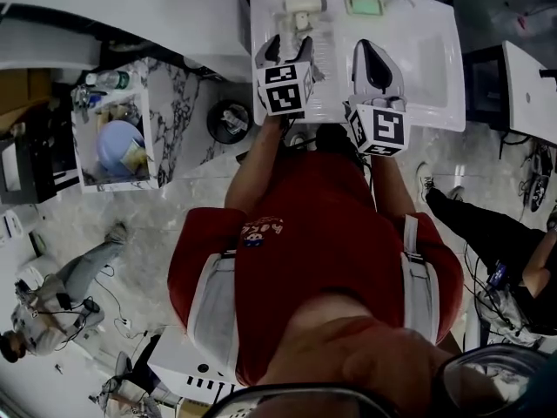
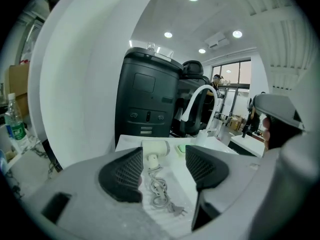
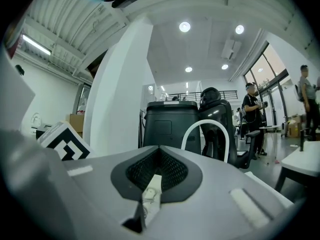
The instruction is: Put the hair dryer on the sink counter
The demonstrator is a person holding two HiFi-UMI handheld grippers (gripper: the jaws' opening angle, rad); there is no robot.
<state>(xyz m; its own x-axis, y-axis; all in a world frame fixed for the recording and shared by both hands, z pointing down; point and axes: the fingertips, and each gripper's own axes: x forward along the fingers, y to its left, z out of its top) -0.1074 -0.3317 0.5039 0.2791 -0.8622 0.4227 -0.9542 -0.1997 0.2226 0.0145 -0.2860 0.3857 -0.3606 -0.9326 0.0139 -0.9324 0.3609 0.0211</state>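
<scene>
On the left part of the white sink counter (image 1: 439, 85) lies the hair dryer (image 1: 302, 7), pale cream, its head toward the far edge and its handle pointing back toward the person. Its cord (image 2: 161, 190) lies in loose loops on the counter below the handle and ends in a plug (image 2: 177, 210) nearest the camera. Just right of the dryer's head sits a green bar of soap (image 1: 364, 5), and the white arched faucet (image 2: 196, 104) rises behind it.

The left gripper (image 2: 164, 154) hovers short of the dryer with its two dark ribbed pads spread wide. The dryer and cord show in the gap between them, but the pads touch neither. The right gripper (image 3: 159, 156) is beside it over the middle of the counter, its jaws pressed together. A thin pale sliver shows in the slit between the pads, and I cannot tell what it is.

Beyond the counter stands a tall black machine (image 2: 147, 96). To the person's left, a marble-patterned top (image 1: 178, 111) carries a white tray (image 1: 83, 146) with a blue bowl (image 1: 117, 144) among other small items, and a plastic bottle (image 1: 109, 79) stands at its far end.
</scene>
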